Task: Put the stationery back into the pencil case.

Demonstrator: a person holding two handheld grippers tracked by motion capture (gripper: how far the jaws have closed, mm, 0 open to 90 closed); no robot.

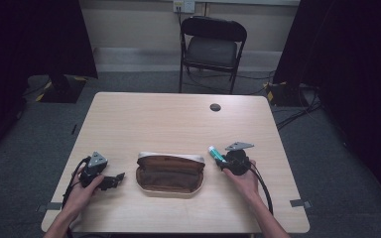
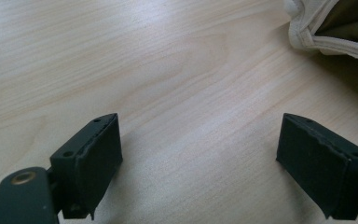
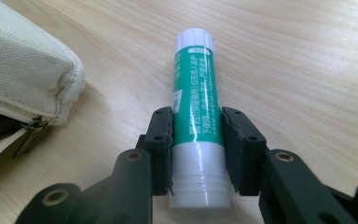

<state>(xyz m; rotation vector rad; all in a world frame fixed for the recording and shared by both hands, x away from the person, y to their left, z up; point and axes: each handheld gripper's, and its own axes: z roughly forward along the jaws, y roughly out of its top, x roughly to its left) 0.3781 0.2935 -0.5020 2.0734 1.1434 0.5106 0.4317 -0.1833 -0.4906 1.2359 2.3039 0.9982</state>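
The glue stick (image 3: 197,112), a green-and-white tube, lies low over the worktop (image 1: 178,119), just right of the open pencil case (image 1: 170,172). The jaws of the right gripper (image 3: 196,140) are closed on the tube's lower body, pads pressing both sides; its capped end points away from the hand. In the high view the stick (image 1: 216,154) projects from the right gripper (image 1: 228,161) toward the case.

The case lies with its zip open and its brown lining exposed. The left gripper (image 2: 198,154) rests on the worktop to the left of the case, jaws wide apart with nothing between them.

Status: pickup appears complete. Remaining, as judged: carry the stick over the opening, release it inside, then possibly close the zip.

Limits: the case interior is dark, so its contents cannot be made out. Whether the tube touches the worktop cannot be determined. Label print is too small to read.
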